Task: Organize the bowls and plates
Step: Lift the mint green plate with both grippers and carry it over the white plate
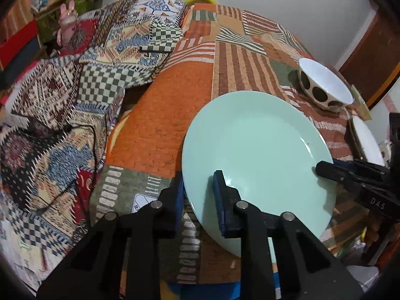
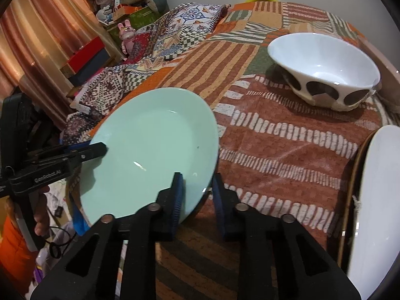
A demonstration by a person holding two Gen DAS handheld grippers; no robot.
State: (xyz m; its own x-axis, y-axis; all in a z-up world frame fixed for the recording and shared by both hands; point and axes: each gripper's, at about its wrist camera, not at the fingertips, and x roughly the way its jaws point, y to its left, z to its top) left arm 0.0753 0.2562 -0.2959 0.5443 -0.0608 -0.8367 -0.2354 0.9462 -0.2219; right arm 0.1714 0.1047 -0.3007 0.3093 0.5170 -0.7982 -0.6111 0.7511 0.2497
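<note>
Left wrist view: left gripper [image 1: 198, 187] clenched on near rim of round mint-green ceramic plate [image 1: 255, 150], which lies on orange patchwork tablecloth [image 1: 160, 115]; right gripper [image 1: 322, 168] grasps the plate's right edge. White bowl with dark round spots [image 1: 325, 85] sits well beyond, white plate [image 1: 367, 140] at right edge

Right wrist view: right gripper [image 2: 197, 187] clamps the green plate [image 2: 152, 150] rim; left gripper [image 2: 102, 148] grips its far-left edge; spotted bowl [image 2: 325, 67] upright behind; white plate [image 2: 377, 200] right

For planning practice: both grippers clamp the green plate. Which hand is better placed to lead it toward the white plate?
Probably right: the right gripper grips the green plate on its rim nearest the white plate; the left gripper holds the far rim.
</note>
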